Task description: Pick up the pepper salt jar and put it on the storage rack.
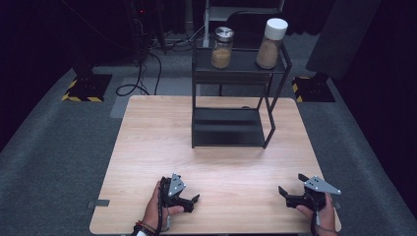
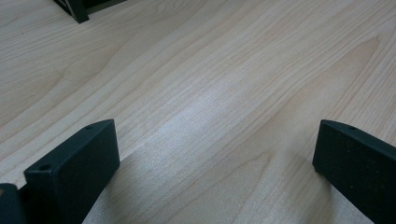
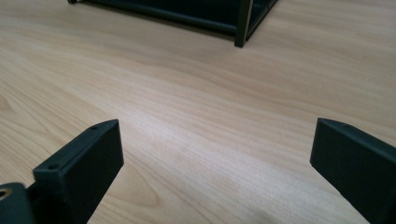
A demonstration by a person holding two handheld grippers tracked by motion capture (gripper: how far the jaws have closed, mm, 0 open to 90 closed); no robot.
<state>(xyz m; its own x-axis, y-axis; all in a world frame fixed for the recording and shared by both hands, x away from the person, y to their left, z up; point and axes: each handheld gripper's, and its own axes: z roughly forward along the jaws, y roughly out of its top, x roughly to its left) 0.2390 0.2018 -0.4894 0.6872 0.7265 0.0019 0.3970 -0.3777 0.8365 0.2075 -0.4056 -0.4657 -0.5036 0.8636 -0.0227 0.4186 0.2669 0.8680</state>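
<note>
Idle at the frame's bottom, the left gripper (image 1: 189,195) and right gripper (image 1: 291,192) rest spread and empty; next likely a reach toward the jars (image 1: 222,47) atop the shelf (image 1: 231,127), upper centre.

Recording studio or lab, black curtains (image 1: 39,29), hazard-taped stand bases (image 1: 86,88), floor cables (image 1: 142,73), grey carpet (image 1: 49,162)

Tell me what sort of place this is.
Probably a recording studio or lab set up for manipulation demos: dark curtains, grey carpet, stand bases taped in yellow and black, loose cables, and one wooden table with a black shelf rack holding two jars.
</note>
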